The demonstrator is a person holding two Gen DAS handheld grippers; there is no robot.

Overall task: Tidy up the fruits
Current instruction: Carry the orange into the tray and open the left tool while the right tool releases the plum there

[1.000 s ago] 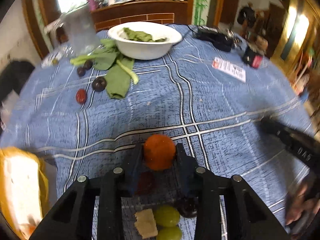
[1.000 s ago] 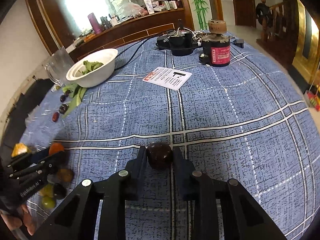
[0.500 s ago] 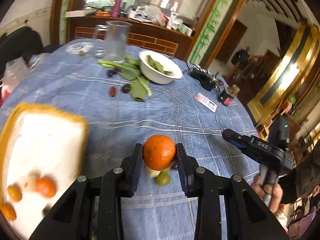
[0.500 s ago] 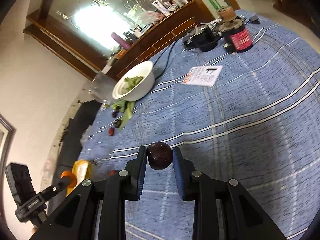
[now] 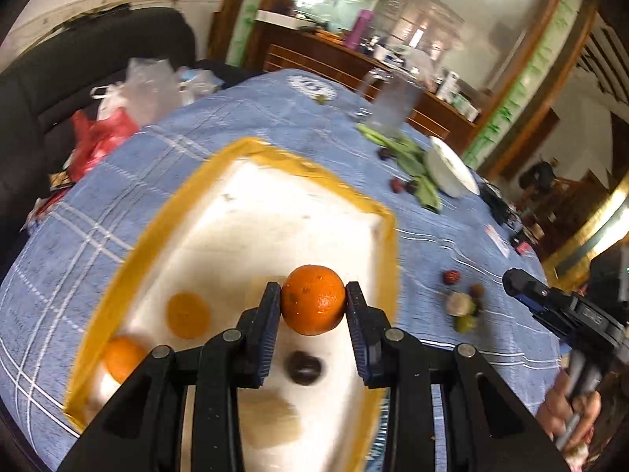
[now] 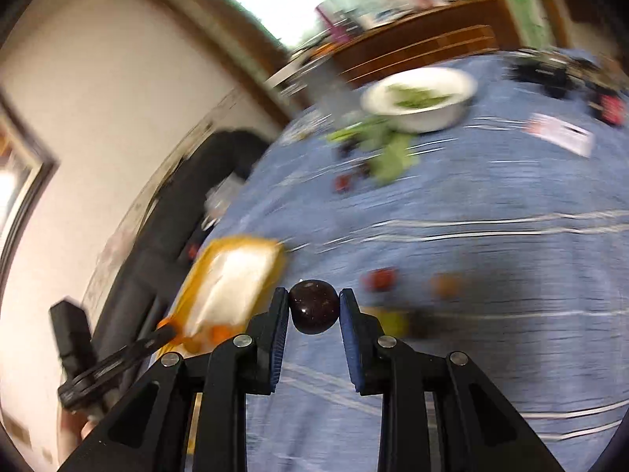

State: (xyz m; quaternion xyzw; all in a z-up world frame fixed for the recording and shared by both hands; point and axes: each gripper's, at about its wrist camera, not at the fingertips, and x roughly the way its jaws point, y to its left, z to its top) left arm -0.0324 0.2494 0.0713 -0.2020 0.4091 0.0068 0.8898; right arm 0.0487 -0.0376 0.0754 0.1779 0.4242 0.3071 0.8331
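L gripper (image 5: 313,306) clamped on an orange (image 5: 313,305), held above the tray (image 5: 243,149) w/ yellow rim. In the tray: two more oranges at lower left (image 5: 188,315) and a dark fruit (image 5: 304,367) under the fingers (image 5: 267,322). R gripper (image 6: 314,311) clenched on a dark plum (image 6: 314,310), above the blue checked tabletop (image 6: 491,259), tray to its left. Loose fruit pile (image 5: 464,310) lies on the cloth beside the tray's right edge; blurred, prob. grapes and a red one. White bowl (image 6: 420,98) of greens sits at the far side, leaves (image 6: 389,153) just in front.
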